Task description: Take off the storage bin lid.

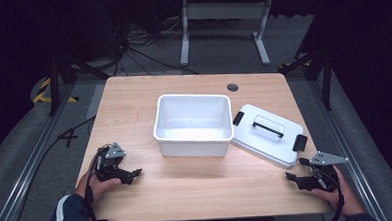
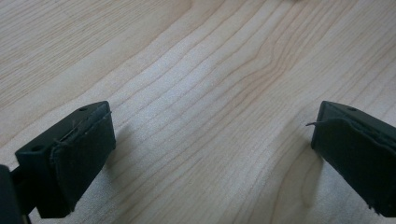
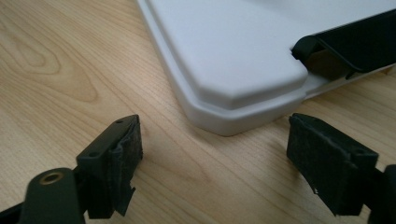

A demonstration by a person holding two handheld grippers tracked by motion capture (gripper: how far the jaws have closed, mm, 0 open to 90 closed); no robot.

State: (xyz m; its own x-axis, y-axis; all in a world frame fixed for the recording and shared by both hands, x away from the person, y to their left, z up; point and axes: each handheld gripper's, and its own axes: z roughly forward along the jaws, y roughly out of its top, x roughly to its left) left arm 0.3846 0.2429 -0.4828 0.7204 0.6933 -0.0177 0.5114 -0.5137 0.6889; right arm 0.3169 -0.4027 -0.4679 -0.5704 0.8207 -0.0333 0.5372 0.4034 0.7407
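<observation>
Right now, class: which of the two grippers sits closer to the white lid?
The right gripper: its open jaws face the lid's near corner. The left gripper rests across the table, beyond the white bin.

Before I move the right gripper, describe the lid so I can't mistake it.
On the wooden table, find the open white bin at the centre. Just right of it the lid lies flat, one corner against the bin. It is a shallow white panel with a black handle on top and black latches at two ends, ahead of the right gripper.
</observation>
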